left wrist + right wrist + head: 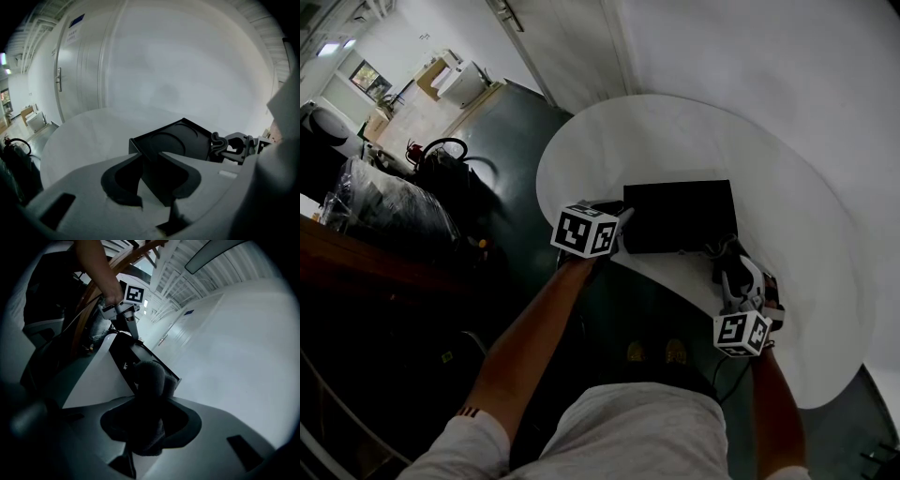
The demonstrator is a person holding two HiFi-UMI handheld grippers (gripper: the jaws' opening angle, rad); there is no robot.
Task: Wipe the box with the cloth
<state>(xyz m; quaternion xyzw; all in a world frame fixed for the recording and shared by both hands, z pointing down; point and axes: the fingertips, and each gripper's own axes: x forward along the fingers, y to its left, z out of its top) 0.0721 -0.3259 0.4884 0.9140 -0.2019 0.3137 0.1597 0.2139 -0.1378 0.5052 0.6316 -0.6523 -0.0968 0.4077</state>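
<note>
A flat black box (680, 214) lies on the round white table (797, 187), close to its near edge. My left gripper (622, 218) reaches the box's left edge; in the left gripper view its jaws (152, 187) are shut on a corner wall of the box (180, 143). My right gripper (724, 264) is at the box's near right corner, shut on a bunched dark grey cloth (150, 380). The cloth touches the box's edge (126, 350). In the right gripper view the left gripper (129, 319) shows at the box's far end.
The table's near edge (675, 281) curves just under both grippers, with dark floor (525, 141) and the person's shoes (652, 352) below. Black bags and a wooden bench (384, 253) stand at left. A white wall with a door (58, 79) is behind the table.
</note>
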